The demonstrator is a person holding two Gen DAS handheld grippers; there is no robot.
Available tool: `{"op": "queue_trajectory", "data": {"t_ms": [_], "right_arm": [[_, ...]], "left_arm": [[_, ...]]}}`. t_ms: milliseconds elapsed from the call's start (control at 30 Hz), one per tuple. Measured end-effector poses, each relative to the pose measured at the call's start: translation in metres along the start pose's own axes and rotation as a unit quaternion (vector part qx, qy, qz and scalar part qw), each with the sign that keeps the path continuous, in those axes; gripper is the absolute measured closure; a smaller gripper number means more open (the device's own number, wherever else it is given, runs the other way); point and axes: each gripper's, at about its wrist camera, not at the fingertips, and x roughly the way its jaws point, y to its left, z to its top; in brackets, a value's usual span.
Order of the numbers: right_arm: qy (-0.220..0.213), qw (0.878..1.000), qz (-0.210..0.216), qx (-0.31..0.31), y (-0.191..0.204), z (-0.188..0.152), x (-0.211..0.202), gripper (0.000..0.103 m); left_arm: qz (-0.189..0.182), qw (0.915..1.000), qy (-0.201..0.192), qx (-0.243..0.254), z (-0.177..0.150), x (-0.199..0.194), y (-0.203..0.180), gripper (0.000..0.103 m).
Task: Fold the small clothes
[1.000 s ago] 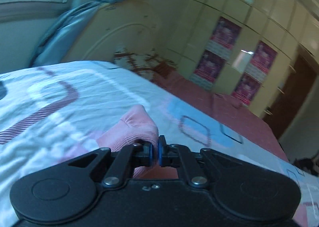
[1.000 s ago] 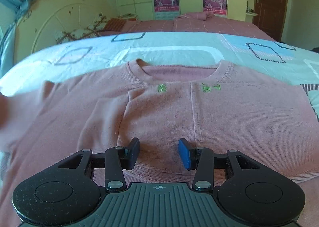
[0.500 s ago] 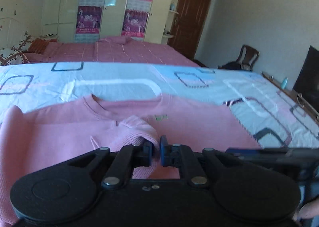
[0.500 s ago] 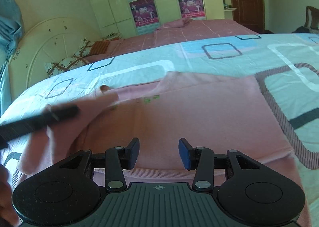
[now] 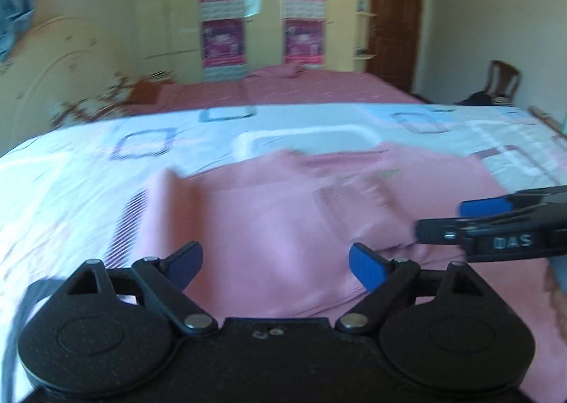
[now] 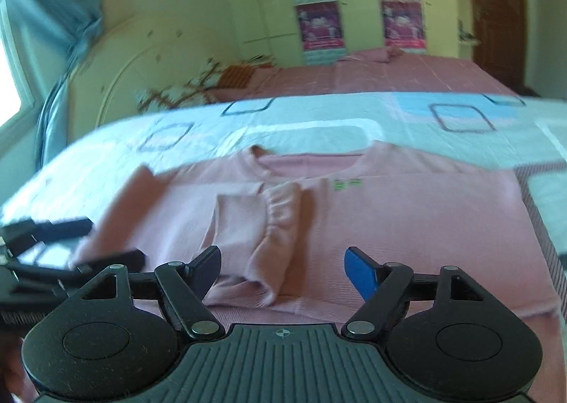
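Your pink sweater (image 6: 407, 222) lies flat on the bed (image 6: 319, 116), one sleeve (image 6: 269, 233) folded across its chest. Your left claw (image 5: 274, 261) and right claw (image 6: 283, 270) are both opening, nothing between their jaws. The sleeve sits bunched and loose; dragging either claw across the knit could pull it back out or wrinkle the body beneath.

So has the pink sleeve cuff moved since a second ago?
Yes. The cuff now lies folded across the sweater's chest, near the collar, released.
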Motion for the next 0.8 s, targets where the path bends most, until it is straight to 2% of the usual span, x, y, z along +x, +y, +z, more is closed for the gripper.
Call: {"op": "queue_trajectory", "data": {"t_ms": [67, 100, 133, 200, 300, 400, 433, 467, 533, 600, 667, 733, 800], "right_arm": [[0.012, 0.999, -0.003, -0.03, 0.012, -0.007, 0.009, 0.026], [0.017, 0.999, -0.011, -0.048, 0.015, -0.013, 0.015, 0.03], [0.022, 0.998, -0.019, -0.063, 0.019, -0.017, 0.022, 0.043], [0.031, 0.996, -0.03, -0.077, 0.023, -0.02, 0.034, 0.053], [0.029, 0.995, -0.043, -0.083, 0.025, -0.018, 0.047, 0.053], [0.031, 0.996, -0.037, -0.073, 0.027, -0.008, 0.058, 0.054], [0.033, 0.997, -0.034, -0.067, 0.027, -0.006, 0.06, 0.07], [0.034, 0.997, -0.029, -0.055, 0.025, -0.002, 0.061, 0.082], [0.026, 0.999, -0.024, -0.022, 0.017, 0.006, 0.056, 0.086], [0.006, 0.999, -0.017, 0.032, 0.002, 0.015, 0.042, 0.088], [-0.014, 0.996, -0.011, 0.091, -0.019, 0.023, 0.025, 0.089], [-0.027, 0.989, -0.013, 0.145, -0.042, 0.024, 0.01, 0.089], [-0.02, 0.982, -0.024, 0.188, -0.063, 0.017, 0.003, 0.089]], "left_arm": [[0.036, 0.9992, 0.014, -0.01, -0.011, -0.001, 0.021, 0.016], [0.053, 0.9982, 0.022, -0.016, -0.018, -0.001, 0.031, 0.016], [0.065, 0.9972, 0.029, -0.022, -0.023, -0.001, 0.04, 0.016], [0.086, 0.995, 0.04, -0.029, -0.032, 0.0, 0.051, 0.017], [0.108, 0.9927, 0.048, -0.026, -0.038, 0.006, 0.058, 0.018], [0.112, 0.9923, 0.049, -0.02, -0.037, 0.019, 0.057, 0.019], [0.112, 0.9924, 0.047, -0.018, -0.035, 0.022, 0.056, 0.02], [0.113, 0.9925, 0.043, -0.015, -0.035, 0.025, 0.055, 0.023], [0.118, 0.9923, 0.036, -0.001, -0.032, 0.031, 0.052, 0.035], [0.13, 0.9911, 0.029, 0.006, -0.03, 0.034, 0.05, 0.066], [0.141, 0.9895, 0.029, -0.009, -0.03, 0.036, 0.054, 0.086], [0.134, 0.9897, 0.033, -0.039, -0.031, 0.037, 0.059, 0.087], [0.136, 0.9897, 0.034, -0.029, -0.033, 0.036, 0.055, 0.092]]}}
